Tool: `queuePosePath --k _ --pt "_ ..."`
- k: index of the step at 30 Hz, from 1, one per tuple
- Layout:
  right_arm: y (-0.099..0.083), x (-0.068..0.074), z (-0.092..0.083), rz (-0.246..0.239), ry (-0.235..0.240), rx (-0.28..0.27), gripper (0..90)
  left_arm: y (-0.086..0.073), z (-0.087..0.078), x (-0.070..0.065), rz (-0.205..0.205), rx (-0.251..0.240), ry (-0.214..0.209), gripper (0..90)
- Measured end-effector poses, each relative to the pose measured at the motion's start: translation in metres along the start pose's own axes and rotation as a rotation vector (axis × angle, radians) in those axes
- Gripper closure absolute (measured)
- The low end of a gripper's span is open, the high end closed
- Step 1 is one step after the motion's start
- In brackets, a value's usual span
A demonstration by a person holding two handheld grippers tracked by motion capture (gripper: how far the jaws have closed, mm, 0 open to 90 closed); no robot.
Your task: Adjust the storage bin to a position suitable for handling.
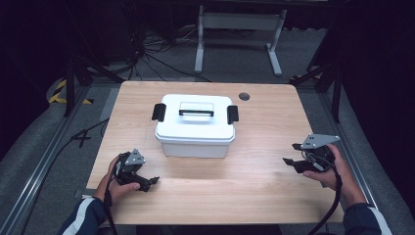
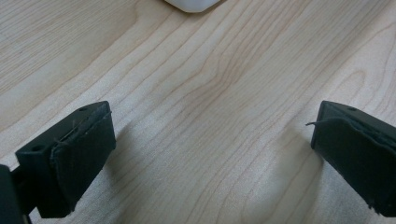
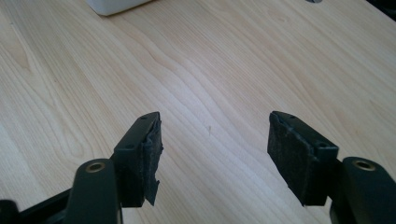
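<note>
Both claws, left [image 1: 147, 182] and right [image 1: 292, 153], rest spread and empty at seven and four o'clock, apparently flanking the latched white plastic box [image 1: 195, 126] on the pale wooden desk [image 1: 254, 186].

Left gripper [image 1: 147, 182]: black body, grey three-cornered plate on top, black cable trailing off toward 6 o'clock. Right gripper [image 1: 292, 153]: same build, plate dotted with small holes, thick black cable. Jaws are black blocks with screw holes; pads [image 3: 150, 158] are dark, rough and frayed at the edges. Sleeves [image 1: 80, 215] navy with a white stripe.
</note>
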State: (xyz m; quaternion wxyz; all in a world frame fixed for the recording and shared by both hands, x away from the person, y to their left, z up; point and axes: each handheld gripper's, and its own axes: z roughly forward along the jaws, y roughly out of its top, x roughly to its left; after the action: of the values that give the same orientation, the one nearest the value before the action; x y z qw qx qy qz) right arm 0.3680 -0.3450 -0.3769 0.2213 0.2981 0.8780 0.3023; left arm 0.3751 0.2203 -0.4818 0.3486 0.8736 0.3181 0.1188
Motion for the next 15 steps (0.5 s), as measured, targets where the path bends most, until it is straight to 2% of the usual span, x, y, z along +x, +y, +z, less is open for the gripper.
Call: queuePosePath --k 5,6,8,15 --pt "0.013 0.002 0.001 -0.030 0.008 0.006 35.9 0.000 0.000 0.000 0.001 0.000 0.001 0.2" --pt "0.022 0.005 0.001 -0.049 0.011 0.013 35.8 0.000 0.000 0.000 0.000 0.000 0.000 0.2" --pt "0.027 0.006 0.001 -0.067 0.015 0.015 35.7 0.000 0.000 0.000 0.000 0.000 0.000 0.2" --pt "0.048 0.008 -0.002 -0.099 0.015 0.008 35.7 0.000 0.000 0.000 0.000 -0.003 0.005 0.3"
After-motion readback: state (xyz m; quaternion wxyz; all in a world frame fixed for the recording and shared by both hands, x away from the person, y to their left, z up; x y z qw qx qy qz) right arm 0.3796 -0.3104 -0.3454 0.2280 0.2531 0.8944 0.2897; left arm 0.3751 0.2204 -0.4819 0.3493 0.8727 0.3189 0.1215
